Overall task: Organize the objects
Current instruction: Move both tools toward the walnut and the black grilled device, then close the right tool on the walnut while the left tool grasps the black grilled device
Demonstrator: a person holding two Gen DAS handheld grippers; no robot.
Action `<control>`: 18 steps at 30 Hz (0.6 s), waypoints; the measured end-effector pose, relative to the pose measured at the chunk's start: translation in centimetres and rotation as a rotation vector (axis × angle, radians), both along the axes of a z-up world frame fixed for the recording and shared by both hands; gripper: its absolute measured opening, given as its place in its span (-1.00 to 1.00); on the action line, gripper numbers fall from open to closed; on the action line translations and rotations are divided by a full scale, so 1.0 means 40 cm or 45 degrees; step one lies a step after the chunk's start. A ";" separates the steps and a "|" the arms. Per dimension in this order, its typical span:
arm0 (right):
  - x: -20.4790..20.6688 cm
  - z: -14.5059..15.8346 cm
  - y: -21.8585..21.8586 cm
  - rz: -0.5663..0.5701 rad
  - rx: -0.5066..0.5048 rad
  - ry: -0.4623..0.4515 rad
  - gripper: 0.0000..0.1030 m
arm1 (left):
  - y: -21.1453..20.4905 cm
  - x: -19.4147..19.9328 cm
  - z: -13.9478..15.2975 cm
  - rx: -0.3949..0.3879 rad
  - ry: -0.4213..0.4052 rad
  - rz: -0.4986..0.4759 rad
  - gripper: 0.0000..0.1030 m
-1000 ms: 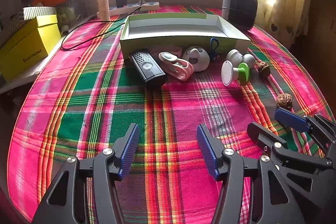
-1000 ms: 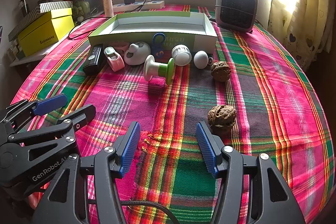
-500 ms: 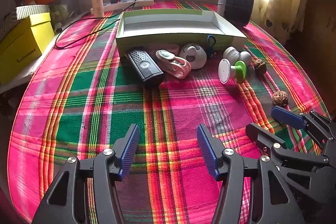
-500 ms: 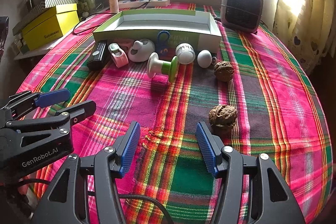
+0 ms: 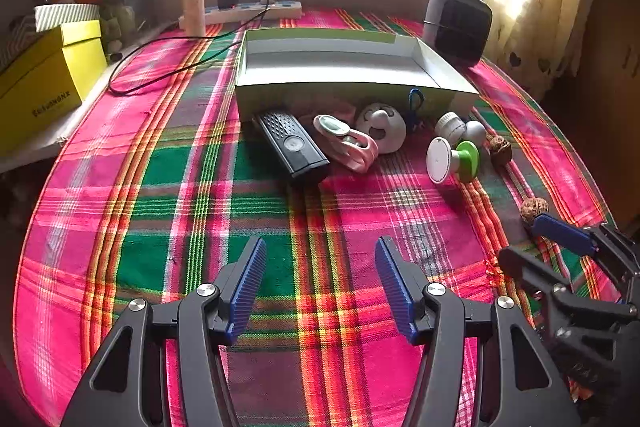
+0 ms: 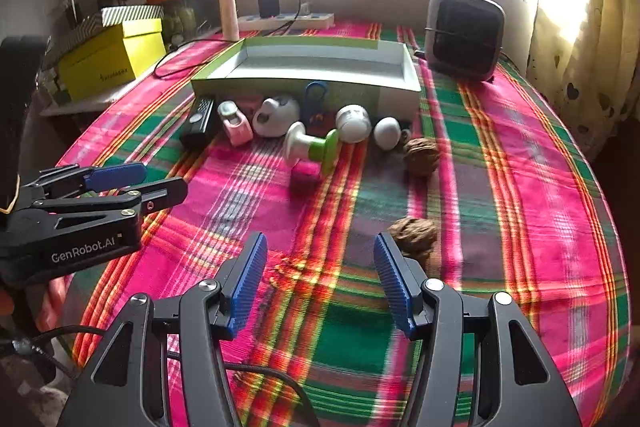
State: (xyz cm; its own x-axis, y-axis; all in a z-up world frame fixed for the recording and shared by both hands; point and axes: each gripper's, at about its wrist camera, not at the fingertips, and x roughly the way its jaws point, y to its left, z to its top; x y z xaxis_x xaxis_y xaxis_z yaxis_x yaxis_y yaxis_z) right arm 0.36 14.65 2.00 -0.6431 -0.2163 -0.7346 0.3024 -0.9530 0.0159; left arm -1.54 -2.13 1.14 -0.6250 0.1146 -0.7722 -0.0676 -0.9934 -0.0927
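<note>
Left tongs [image 5: 320,283] and right tongs [image 6: 320,279]: both wide apart, holding nothing; nearer walnut [image 6: 414,233] just beside right tongs; tray [image 6: 408,73] unfilled.

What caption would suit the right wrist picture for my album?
Open right gripper hovers over plaid tablecloth near a brown walnut, small gadgets lined before a shallow green-and-white box.

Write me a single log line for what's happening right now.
phase: approach | left gripper: open, empty | right gripper: open, near walnut | box: empty | items: on cloth
</note>
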 end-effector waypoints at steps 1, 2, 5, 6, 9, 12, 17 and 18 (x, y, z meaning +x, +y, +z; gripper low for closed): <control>0.000 0.003 0.004 -0.001 -0.007 0.003 0.09 | -0.002 -0.002 0.001 0.005 0.001 0.001 0.09; 0.001 0.007 0.008 -0.002 -0.017 0.008 0.09 | -0.004 -0.004 0.002 0.009 0.001 0.000 0.09; 0.005 0.022 0.025 -0.012 -0.047 0.031 0.09 | -0.012 -0.010 0.009 0.024 0.014 0.010 0.09; 0.004 0.025 0.029 -0.011 -0.053 0.037 0.09 | -0.015 -0.013 0.010 0.027 0.016 0.013 0.09; 0.001 0.029 0.043 -0.039 -0.052 0.041 0.09 | -0.019 -0.021 0.009 0.035 0.015 0.015 0.09; -0.003 0.031 0.057 -0.065 -0.054 0.041 0.09 | -0.021 -0.036 0.005 0.023 0.004 0.021 0.09; -0.015 0.025 0.091 -0.137 -0.049 0.022 0.09 | -0.028 -0.061 0.002 0.046 -0.008 0.036 0.09; -0.018 0.021 0.097 -0.149 -0.049 0.015 0.09 | -0.028 -0.066 0.001 0.045 -0.008 0.036 0.09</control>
